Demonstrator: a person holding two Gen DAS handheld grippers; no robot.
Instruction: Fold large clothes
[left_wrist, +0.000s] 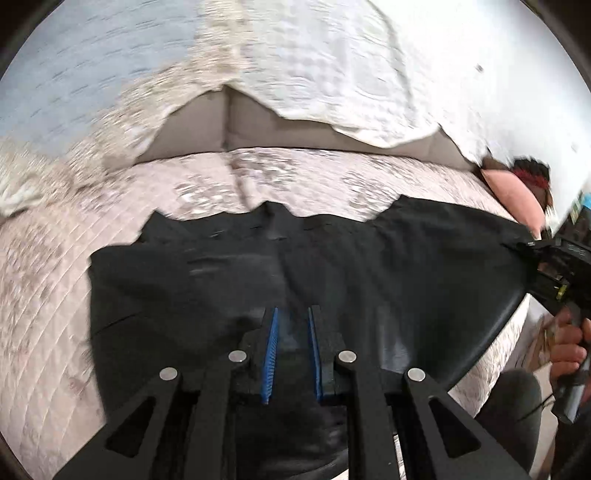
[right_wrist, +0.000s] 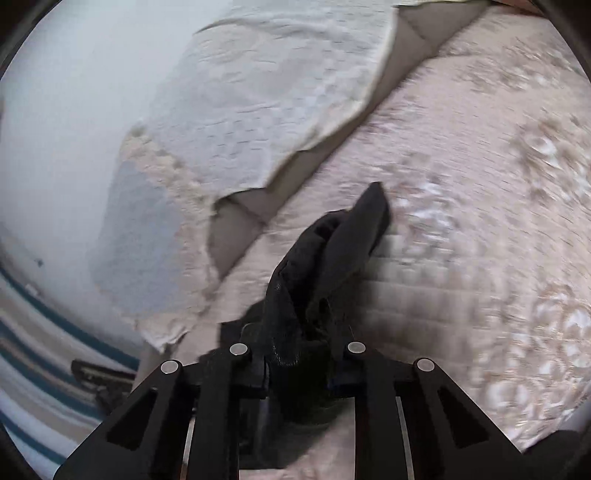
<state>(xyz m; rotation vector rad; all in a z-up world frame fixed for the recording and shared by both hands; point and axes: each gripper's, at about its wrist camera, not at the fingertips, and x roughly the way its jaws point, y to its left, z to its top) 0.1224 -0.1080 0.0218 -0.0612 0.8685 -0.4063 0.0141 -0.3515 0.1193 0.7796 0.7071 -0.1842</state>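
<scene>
From the left wrist view, the left claw (left_wrist: 293, 325) has its blue-padded fingers (left_wrist: 272, 343) drawn close together with dark cloth bunched between them, pinching the near edge of the black garment (left_wrist: 332, 258). The garment spreads wide across the bed (left_wrist: 44, 288), over a pale pink quilted cover with a floral print. Its far edge lies rumpled towards the back cushions (left_wrist: 258, 125), which a cream textured throw (left_wrist: 325, 66) partly drapes. At the far right, the right claw (left_wrist: 532, 245) grips the garment's right corner, and the cloth stretches taut between the two claws. A person's hand (left_wrist: 567, 350) holds that tool's handle. A pink cushion (left_wrist: 517, 192) sits beyond the corner.

From the right wrist view, the right claw (right_wrist: 297, 354) is pressed onto a gathered fold of the black garment (right_wrist: 332, 251), which rises in a crumpled peak ahead of the fingers. The picture is blurred, so the pads themselves are probably buried in the cloth. The bed cover (right_wrist: 480, 184) lies underneath, and the cream throw (right_wrist: 258, 92) hangs to the upper left. A striped rug (right_wrist: 33, 354) shows at lower left.
</scene>
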